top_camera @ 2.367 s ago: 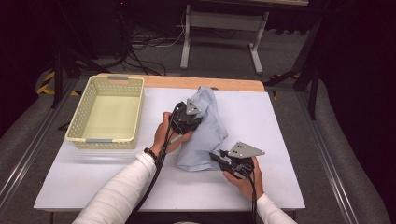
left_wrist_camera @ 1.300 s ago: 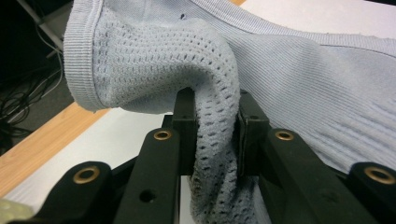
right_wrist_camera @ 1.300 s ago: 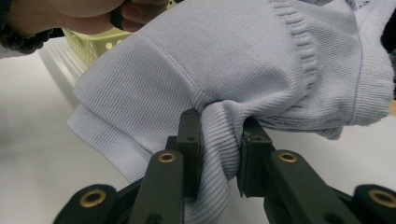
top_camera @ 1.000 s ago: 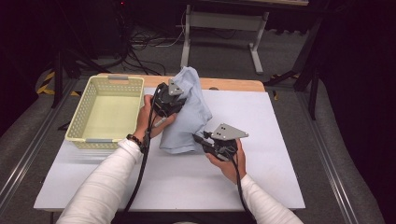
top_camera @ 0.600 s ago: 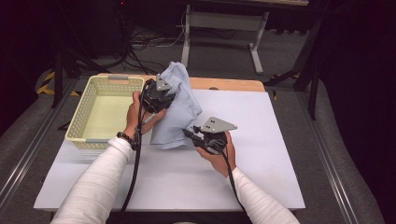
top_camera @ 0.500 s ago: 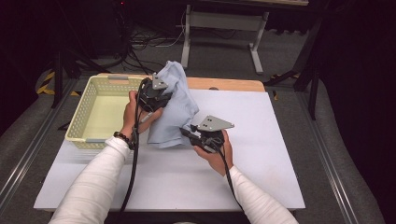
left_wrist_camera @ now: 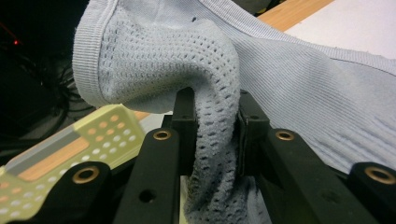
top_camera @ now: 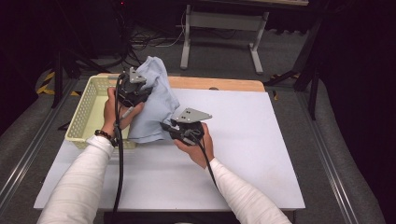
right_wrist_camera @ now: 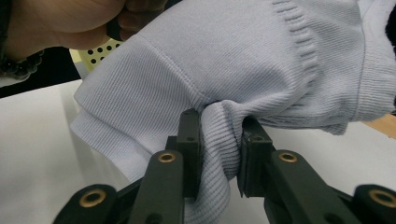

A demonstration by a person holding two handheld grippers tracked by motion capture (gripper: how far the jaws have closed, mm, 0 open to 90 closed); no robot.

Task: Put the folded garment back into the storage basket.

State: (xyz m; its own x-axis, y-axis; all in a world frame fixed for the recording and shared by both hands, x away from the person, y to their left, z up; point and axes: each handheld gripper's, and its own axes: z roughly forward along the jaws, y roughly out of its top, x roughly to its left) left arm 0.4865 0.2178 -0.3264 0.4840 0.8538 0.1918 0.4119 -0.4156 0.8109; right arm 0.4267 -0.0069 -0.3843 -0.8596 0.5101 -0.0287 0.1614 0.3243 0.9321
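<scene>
A folded light blue knit garment [top_camera: 156, 100] hangs lifted between my two grippers, partly over the right rim of the yellow basket [top_camera: 88, 109]. My left gripper [top_camera: 140, 91] is shut on its upper, far part; in the left gripper view a bunch of the mesh-knit garment [left_wrist_camera: 212, 135] is pinched between the jaws. My right gripper [top_camera: 166, 127] is shut on the lower, near edge; in the right gripper view a fold of the ribbed garment [right_wrist_camera: 219, 135] is squeezed between the jaws, with the other hand [right_wrist_camera: 60, 23] at the top left.
The white tabletop [top_camera: 243, 140] stretches to the right and front of the garment. A wooden strip [top_camera: 219, 84] runs along the table's far edge. Beyond it stand a metal stand [top_camera: 219, 28] and cables on the floor.
Both grippers have carried the garment to the left, from the middle of the table toward the basket. It now hangs over the basket's right rim.
</scene>
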